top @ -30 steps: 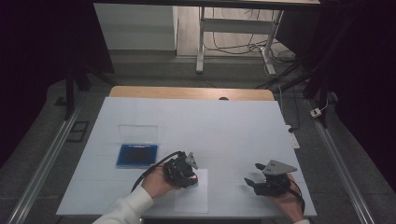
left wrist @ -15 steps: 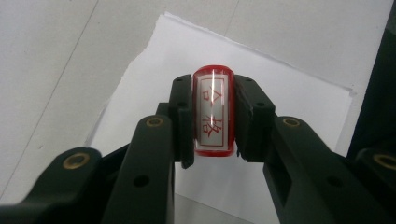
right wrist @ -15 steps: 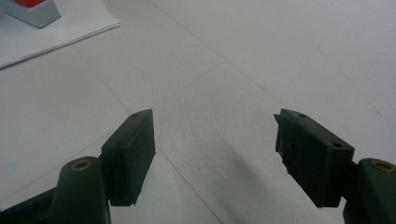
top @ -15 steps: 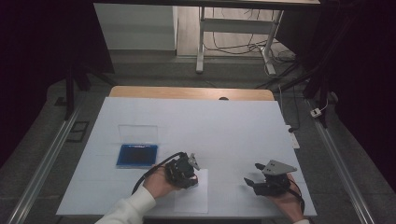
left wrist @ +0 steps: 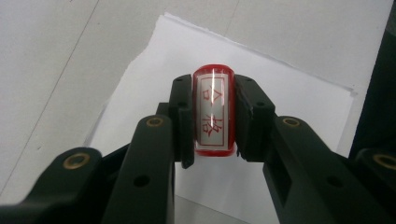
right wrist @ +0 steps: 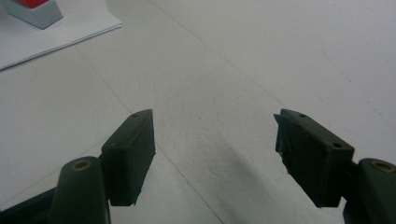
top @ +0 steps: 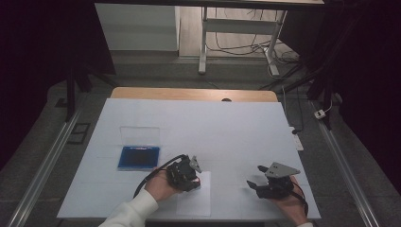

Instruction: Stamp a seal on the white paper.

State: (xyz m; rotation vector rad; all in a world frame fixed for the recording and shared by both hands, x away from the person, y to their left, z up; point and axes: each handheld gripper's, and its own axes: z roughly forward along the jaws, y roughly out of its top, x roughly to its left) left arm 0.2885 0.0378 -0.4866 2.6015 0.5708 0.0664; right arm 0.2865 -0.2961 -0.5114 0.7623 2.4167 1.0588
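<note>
The left gripper was clamped on a red stamp, its jaws pressing both sides, the stamp's face with red characters turned toward the camera. It hung over a sheet of paper near the table's 6 o'clock edge, held by a hand in a white sleeve. The right gripper had its jaws wide apart, holding nothing, low over bare table at about 5 o'clock, pointing toward 9. A blue ink pad with its clear lid open lay at 8 o'clock, apart from both
</note>
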